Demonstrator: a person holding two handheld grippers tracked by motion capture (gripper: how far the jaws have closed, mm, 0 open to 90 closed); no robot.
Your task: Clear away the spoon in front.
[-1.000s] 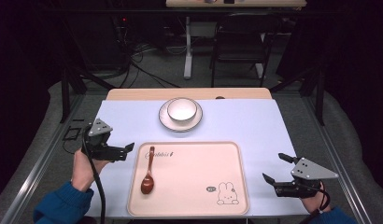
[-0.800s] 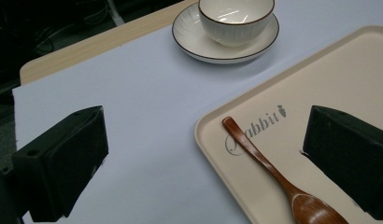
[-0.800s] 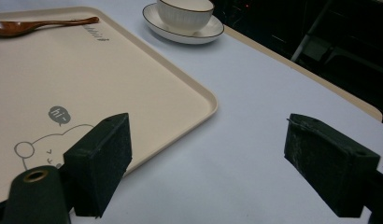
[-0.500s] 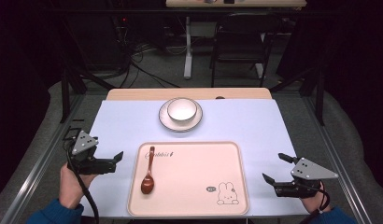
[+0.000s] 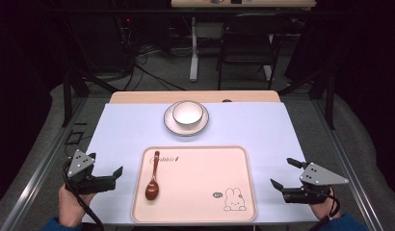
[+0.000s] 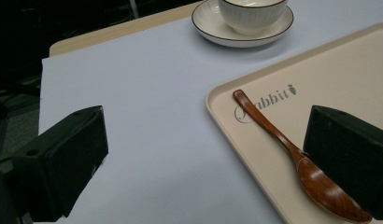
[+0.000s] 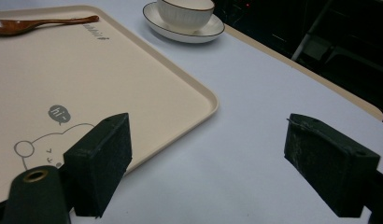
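The left tongs point(image 5: 116, 174) rest low over the bench point(image 5: 123, 130), jaws wide apart and holding nothing, pointed toward the tray point(image 5: 200, 216). The spoon point(image 5: 153, 185) lies just ahead of them and slightly to their right, flat on the tray near its closest edge. In the left gripper view the spoon point(image 6: 292, 154) runs diagonally, its handle tip pointing away from the tongs and its bowl lying close beside the right-hand jaw. The right tongs point(image 5: 283, 174) sit well apart at the other side of the tray, also spread open and empty, with the tray's corner point(image 7: 206, 100) just ahead of their left jaw.

The step in hand looks like a reach for the spoon with the left tongs. To do it well, I would bring the tongs forward over the tray rim, not into it, since the raised lip stands between them and the spoon. The handle seems the better place to grip: it is narrow and straight, while the bowl is rounded and glossy and would likely slip. Turning the tongs so the jaws straddle the handle crosswise, one on each side, should give a firm hold. The spoon lies flat, so the jaw tips need to come down almost to the tray surface before closing; closing too high would probably pinch air or flick the handle.

The cup on its saucer point(image 5: 186, 126) stands well beyond both tongs and does not obstruct the reach.
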